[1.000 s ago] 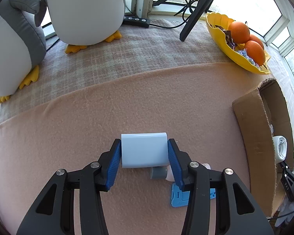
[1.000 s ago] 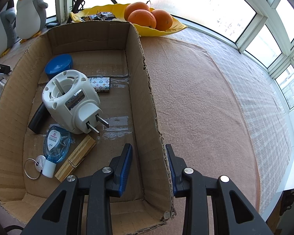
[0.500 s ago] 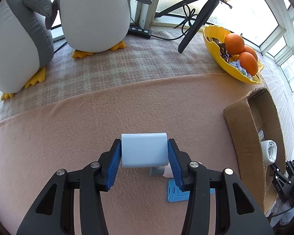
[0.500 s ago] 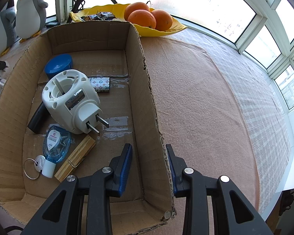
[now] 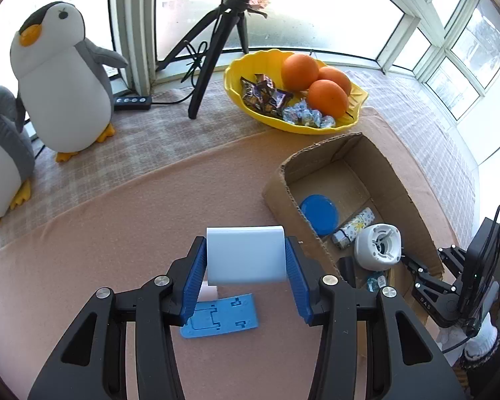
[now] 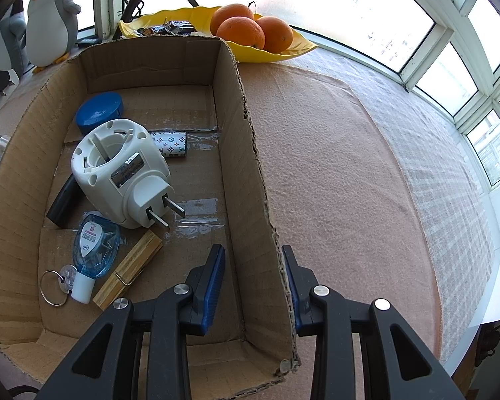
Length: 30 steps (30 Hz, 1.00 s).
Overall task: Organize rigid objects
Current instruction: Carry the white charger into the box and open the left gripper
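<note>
My left gripper [image 5: 245,243] is shut on a white rectangular block [image 5: 245,255] and holds it above the peach cloth, just left of the cardboard box [image 5: 276,193]. Beneath it lie a flat blue plate [image 5: 221,315] and a small white piece [image 5: 208,291]. My right gripper [image 6: 253,250] straddles the box's right wall [image 6: 246,133], jaws apart with the wall between them. Inside the box lie a white plug adapter [image 6: 116,170], a blue lid [image 6: 98,111], a patterned tube [image 6: 170,143], a black stick [image 6: 63,203], a blue tape dispenser [image 6: 95,250], a wooden clip [image 6: 130,270] and a key ring [image 6: 55,286].
A yellow dish [image 5: 250,113] with oranges [image 5: 326,98] and sweets stands behind the box. Two plush penguins [image 5: 63,83] stand at the back left, beside a black tripod [image 5: 213,53] and a power strip [image 5: 131,102]. Windows line the far edge.
My left gripper has risen and swung right with the white block, so the box's inside now shows. The right gripper and the box contents have not moved.
</note>
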Tool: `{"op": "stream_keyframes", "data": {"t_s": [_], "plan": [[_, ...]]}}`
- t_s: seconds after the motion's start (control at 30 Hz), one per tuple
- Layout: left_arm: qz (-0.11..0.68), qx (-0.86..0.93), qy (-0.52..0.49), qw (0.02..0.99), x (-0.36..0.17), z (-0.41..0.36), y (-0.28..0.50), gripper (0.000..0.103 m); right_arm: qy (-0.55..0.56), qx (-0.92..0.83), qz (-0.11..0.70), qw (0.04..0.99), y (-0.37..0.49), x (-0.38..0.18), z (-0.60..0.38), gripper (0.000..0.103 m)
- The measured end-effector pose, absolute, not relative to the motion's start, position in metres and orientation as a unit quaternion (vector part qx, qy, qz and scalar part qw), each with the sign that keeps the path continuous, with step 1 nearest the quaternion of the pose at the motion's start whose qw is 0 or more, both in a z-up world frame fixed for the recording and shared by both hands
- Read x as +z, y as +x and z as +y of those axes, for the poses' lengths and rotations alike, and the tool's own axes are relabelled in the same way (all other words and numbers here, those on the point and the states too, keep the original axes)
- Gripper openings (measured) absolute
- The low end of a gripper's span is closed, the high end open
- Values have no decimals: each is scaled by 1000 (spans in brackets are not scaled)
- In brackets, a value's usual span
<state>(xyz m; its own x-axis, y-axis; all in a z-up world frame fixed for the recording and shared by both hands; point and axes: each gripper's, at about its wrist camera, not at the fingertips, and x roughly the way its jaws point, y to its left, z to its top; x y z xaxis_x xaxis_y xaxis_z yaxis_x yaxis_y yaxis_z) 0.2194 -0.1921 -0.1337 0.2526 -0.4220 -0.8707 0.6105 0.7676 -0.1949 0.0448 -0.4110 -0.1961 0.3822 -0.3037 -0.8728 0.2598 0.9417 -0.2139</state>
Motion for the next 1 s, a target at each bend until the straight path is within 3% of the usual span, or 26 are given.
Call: {"op": "stream_keyframes", "data": {"t_s": [0.47,1.0], "plan": [[504,-392,150,755,-136,-281,171,46,-2,-163,525,835,42,-196,-419,30],[513,-385,179,746,-154,-293,162,46,14,-157,523,838,40,-197,-425,30]]}}
